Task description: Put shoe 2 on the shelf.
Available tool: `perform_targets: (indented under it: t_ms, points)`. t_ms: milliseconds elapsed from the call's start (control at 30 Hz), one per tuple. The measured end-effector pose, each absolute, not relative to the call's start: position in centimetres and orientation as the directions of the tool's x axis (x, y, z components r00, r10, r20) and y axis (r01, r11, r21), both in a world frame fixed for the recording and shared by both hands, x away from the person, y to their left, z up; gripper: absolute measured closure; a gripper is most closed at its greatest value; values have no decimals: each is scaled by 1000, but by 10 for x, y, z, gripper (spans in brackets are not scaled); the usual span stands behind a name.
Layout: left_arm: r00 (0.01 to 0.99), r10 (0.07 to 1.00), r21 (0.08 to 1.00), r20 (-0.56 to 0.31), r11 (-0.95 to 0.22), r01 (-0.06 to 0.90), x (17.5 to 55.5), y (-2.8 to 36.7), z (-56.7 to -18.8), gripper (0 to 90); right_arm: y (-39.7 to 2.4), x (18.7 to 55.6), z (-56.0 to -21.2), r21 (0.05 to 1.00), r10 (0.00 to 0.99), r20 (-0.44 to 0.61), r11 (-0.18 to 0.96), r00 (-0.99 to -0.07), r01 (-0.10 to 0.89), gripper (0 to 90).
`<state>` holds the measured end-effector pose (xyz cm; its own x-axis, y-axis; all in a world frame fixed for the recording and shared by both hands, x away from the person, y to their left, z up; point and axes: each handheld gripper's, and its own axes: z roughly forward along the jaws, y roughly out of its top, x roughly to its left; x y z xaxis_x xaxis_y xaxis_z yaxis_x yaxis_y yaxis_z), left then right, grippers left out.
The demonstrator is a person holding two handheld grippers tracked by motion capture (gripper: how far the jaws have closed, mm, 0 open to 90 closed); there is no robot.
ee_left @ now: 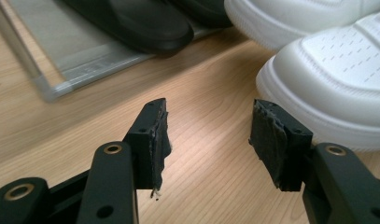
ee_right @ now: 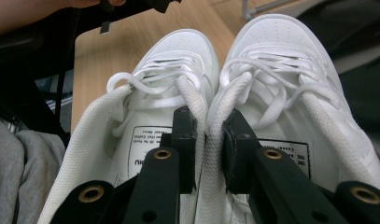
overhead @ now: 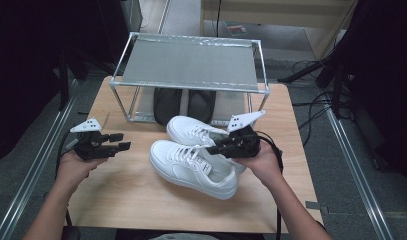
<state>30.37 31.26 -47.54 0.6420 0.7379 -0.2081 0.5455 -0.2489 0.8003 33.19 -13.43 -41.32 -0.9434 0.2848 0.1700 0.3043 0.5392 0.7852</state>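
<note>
On the table point(overhead: 121, 195), in the middle, sit your two white shoes point(overhead: 193, 160), side by side and touching. Your right gripper point(overhead: 214, 148) pinches both of them at once. One jaw goes inside each shoe, and the two inner walls are squeezed together between them. You can see this best in the right gripper view, where the soft padded collars point(ee_right: 207, 126) bunch up between the jaws.

These shoes look light but floppy at the top. The soles look stiff and a bit heavy, so the toes may dip when you lift. I think the grip on the collars is a good spot, because it holds both shoes in one go. Hold tight, as the smooth sides could slide.

Your left gripper point(overhead: 122, 141) is off to the left, well apart from the shoes. Its jaws are wide apart with nothing between them. It could help hold up a toe point(ee_left: 337, 88).

Behind the shoes stands a rack point(overhead: 191, 62). Its top shelf has nothing on it. Its bottom shelf holds two dark slippers point(overhead: 183, 104), side by side.
</note>
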Motion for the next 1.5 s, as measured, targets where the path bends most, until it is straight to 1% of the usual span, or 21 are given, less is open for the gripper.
perform_targets:
  t_ms: [367, 467, 633, 833, 967, 1067, 1200, 1300, 1500]
  points:
    - [623, 756, 802, -202, -238, 548, 292, 321, -476, 467, -120, 347, -366, 799, 200, 152, 552, -968, 239, 787]
    - [618, 758, 804, -209, -227, 550, 291, 325, -476, 468, -112, 352, -350, 812, 170, 157, 539, -973, 225, 787]
    - [617, 763, 803, -192, -240, 546, 290, 325, -477, 469, -99, 360, -318, 825, 111, 149, 533, -983, 185, 787]
    - [620, 761, 801, -191, -245, 547, 290, 325, -478, 470, -84, 366, -277, 840, 126, 148, 507, -981, 192, 787]
    - [625, 756, 804, -194, -242, 543, 290, 323, -478, 470, -75, 373, -250, 853, 173, 130, 483, -976, 200, 787]
    - [633, 751, 801, -189, -255, 541, 290, 322, -478, 470, -70, 384, -235, 855, 233, 138, 462, -963, 234, 787]
    - [635, 747, 802, -197, -250, 543, 290, 321, -478, 470, -63, 401, -218, 847, 325, 107, 464, -940, 257, 787]
    - [639, 743, 800, -200, -253, 544, 291, 322, -478, 470, -60, 415, -211, 849, 397, 83, 452, -914, 274, 788]
    - [645, 738, 800, -200, -257, 542, 291, 322, -478, 470, -56, 445, -209, 844, 529, 94, 406, -844, 349, 788]
